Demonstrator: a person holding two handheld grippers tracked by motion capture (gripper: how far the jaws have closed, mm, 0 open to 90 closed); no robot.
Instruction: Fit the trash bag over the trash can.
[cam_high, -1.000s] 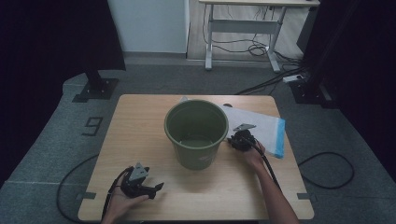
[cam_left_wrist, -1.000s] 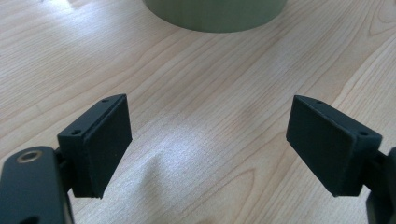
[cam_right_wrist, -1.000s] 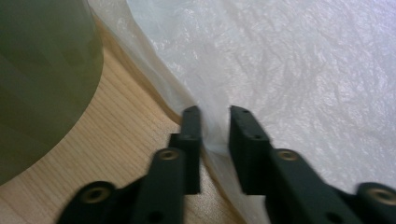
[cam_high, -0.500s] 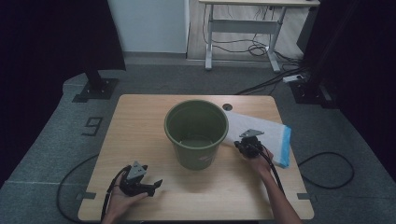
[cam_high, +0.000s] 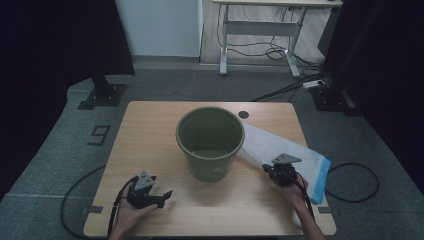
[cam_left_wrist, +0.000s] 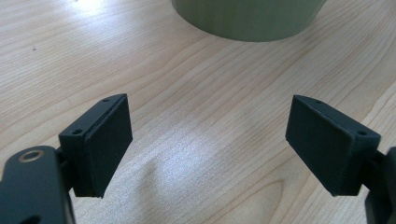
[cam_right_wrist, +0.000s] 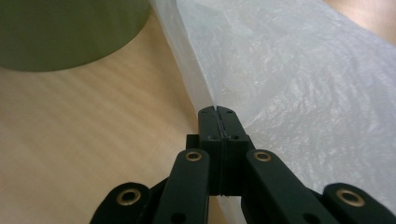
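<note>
High view shows a green bucket (cam_high: 210, 141) standing mid-tabletop (cam_high: 150, 130), unlined, with a thin white plastic bag (cam_high: 280, 150) lying flat to its right, its blue end hanging off the right edge. The right hand-held gripper (cam_right_wrist: 217, 122) is clenched on the bag's near edge, so the grasp looks done; opening the bag and fitting it into the bucket appears left. The left hand-held gripper (cam_left_wrist: 208, 140) rests released at the near left, jaws wide over bare wood.
</note>
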